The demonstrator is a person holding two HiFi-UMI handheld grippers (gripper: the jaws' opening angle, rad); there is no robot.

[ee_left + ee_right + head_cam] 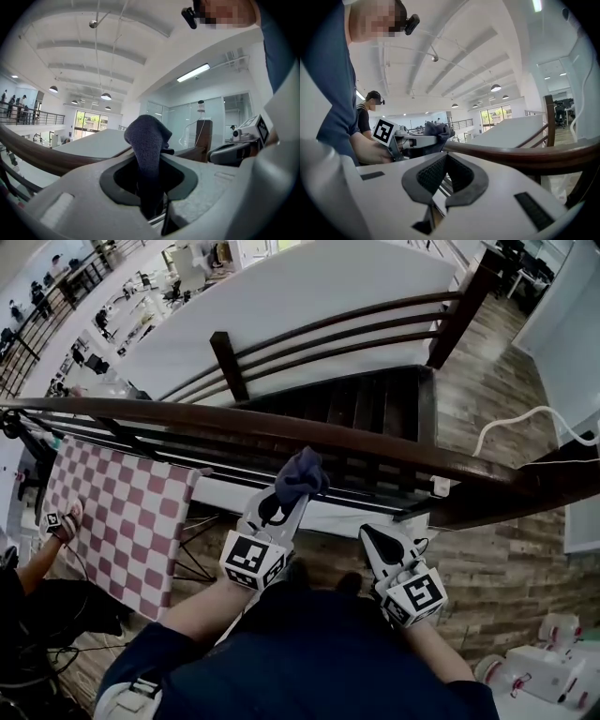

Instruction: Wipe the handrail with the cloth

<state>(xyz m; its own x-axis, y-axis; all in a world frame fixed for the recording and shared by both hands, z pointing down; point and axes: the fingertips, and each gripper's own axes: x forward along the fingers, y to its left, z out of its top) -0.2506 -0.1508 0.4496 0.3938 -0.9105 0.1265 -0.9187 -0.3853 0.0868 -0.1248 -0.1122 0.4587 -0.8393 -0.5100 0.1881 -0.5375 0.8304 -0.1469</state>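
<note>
A dark brown wooden handrail (394,448) runs across the head view from left to right. My left gripper (286,499) is shut on a bunched dark blue-grey cloth (302,474), whose top rests against the rail's near side. In the left gripper view the cloth (147,150) stands up between the jaws, with the handrail (37,157) to its left. My right gripper (373,538) hangs below the rail to the right, shut and holding nothing. The right gripper view shows the handrail (520,154) passing just over my right gripper (445,161), with the cloth (437,132) at its far left.
Dark stairs (375,399) with a second railing (328,338) drop away beyond the handrail. A pink-and-white checkered board (122,512) leans below it at the left, beside another person's hand (64,521). A white cable (525,420) and white devices (548,662) are at the right.
</note>
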